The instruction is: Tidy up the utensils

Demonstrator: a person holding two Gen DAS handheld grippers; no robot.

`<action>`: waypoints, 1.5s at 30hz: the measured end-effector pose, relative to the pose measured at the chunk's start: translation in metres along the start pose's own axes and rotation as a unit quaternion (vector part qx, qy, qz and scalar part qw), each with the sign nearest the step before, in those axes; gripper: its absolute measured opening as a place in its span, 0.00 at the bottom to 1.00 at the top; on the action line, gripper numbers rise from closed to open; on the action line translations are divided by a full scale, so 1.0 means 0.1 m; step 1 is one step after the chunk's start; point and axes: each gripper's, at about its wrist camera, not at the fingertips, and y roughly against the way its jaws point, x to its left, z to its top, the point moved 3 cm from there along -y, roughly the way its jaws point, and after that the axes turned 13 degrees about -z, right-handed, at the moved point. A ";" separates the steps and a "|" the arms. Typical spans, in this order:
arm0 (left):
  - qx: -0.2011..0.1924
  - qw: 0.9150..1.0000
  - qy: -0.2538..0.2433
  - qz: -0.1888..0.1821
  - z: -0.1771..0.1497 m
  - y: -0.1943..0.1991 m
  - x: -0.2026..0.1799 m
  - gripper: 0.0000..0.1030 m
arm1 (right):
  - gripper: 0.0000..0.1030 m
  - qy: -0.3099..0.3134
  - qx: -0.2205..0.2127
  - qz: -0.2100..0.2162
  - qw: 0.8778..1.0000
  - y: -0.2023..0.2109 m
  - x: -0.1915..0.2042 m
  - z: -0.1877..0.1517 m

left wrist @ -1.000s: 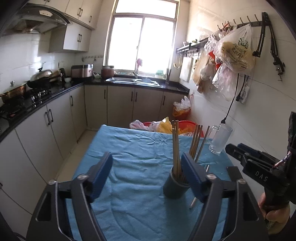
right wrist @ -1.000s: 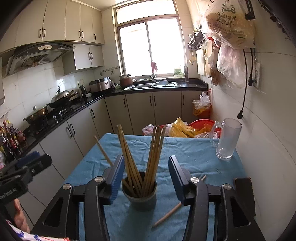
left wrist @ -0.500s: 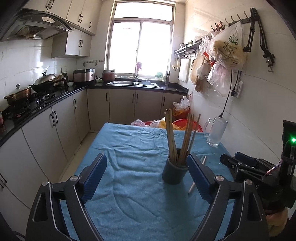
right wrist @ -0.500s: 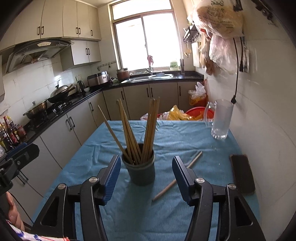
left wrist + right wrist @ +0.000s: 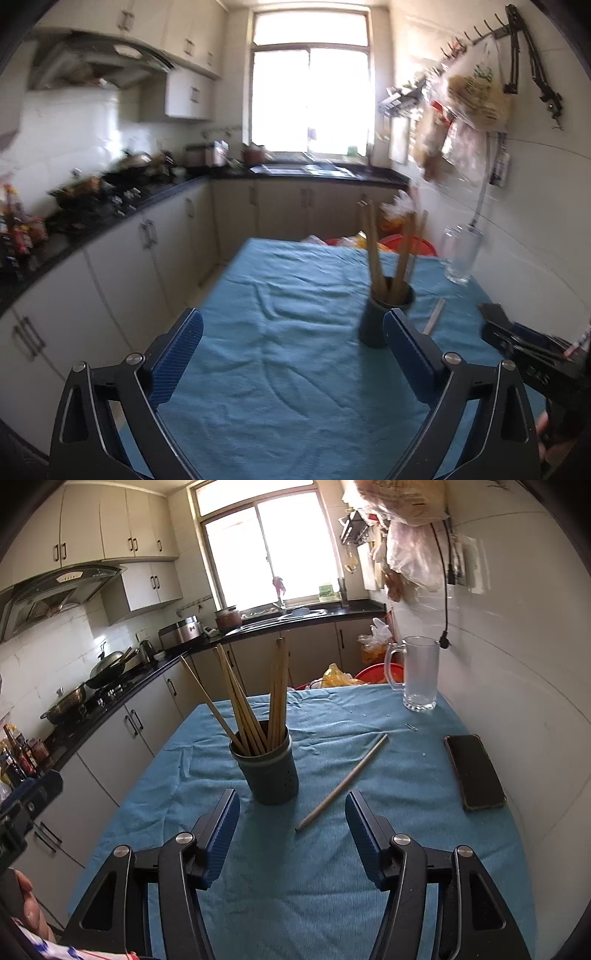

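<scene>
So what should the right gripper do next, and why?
Probably reach down to the loose chopstick on the cloth. The right gripper is empty, fingers opening, with the stick's tip just ahead, and the others already stand in the holder.

Both grippers hang over the cloth, tilted down toward it. The left gripper has its jaws opening wide, nothing between the pads. The right gripper has its jaws opening too, empty, the pads clear of the cloth. A hand grips the left gripper's handle.
</scene>
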 end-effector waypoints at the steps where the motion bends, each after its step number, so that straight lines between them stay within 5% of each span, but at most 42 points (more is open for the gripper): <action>1: -0.010 1.000 -0.004 0.012 0.01 0.06 0.00 0.97 | 0.64 -0.004 -0.002 0.000 1.000 0.03 0.00 -0.03; 7: -0.061 0.997 -0.015 0.044 0.04 0.40 -0.04 1.00 | 0.66 -0.008 -0.017 -0.009 1.000 0.22 0.03 -0.14; 22: -0.045 0.998 -0.043 0.017 -0.10 0.46 -0.24 1.00 | 0.71 0.007 -0.032 -0.021 0.999 0.40 0.07 -0.25; 45: 0.042 0.999 -0.015 0.001 -0.31 0.08 -0.16 1.00 | 0.75 0.033 -0.022 -0.049 0.998 0.23 0.13 -0.35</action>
